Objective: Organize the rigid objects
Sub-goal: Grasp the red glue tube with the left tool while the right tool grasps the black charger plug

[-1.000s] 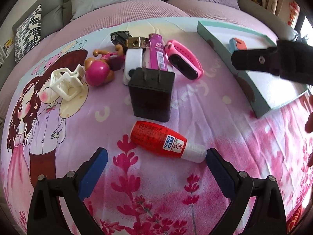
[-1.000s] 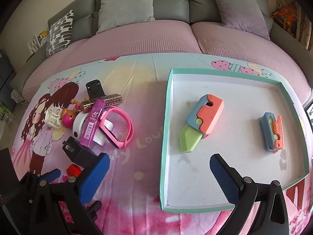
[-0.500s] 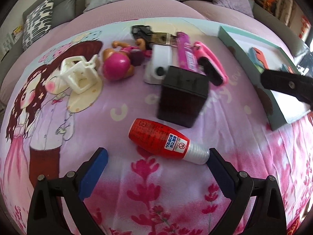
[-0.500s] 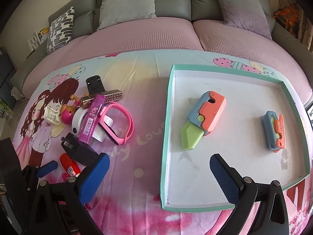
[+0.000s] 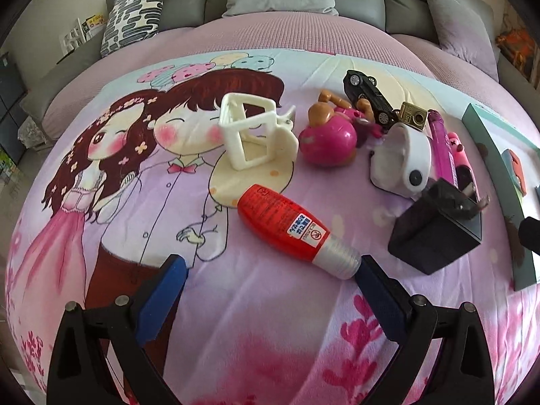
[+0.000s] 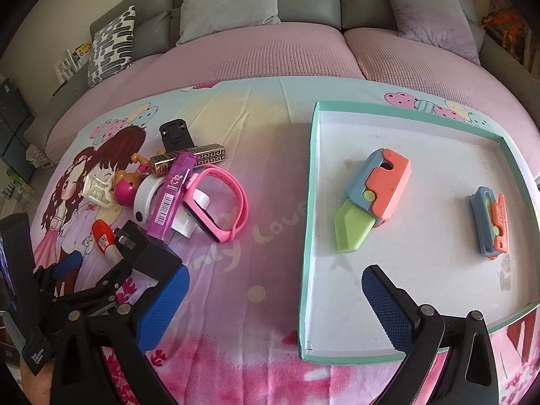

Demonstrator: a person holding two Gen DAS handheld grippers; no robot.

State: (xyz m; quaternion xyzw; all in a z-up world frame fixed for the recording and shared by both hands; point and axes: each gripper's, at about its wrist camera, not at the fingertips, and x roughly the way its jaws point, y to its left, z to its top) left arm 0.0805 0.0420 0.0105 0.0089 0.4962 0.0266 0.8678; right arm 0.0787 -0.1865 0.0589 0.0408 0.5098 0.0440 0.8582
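Left gripper (image 5: 270, 270): wide open, empty, straddling red bottle's cap end.
Right gripper (image 6: 275, 290): wide open, empty, over tray edge.
Tray (image 6: 308, 202): two toys inside.
Black charger (image 5: 435, 233): beside bottle, may get bumped.
Red bottle (image 5: 293, 227): lying on blanket; round, may roll out on closing.

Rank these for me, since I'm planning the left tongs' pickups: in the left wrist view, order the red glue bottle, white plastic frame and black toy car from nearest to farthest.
1. Red glue bottle: just ahead, centre-right.
2. White plastic frame: farther, centre-left.
3. Black toy car: farthest, upper right.
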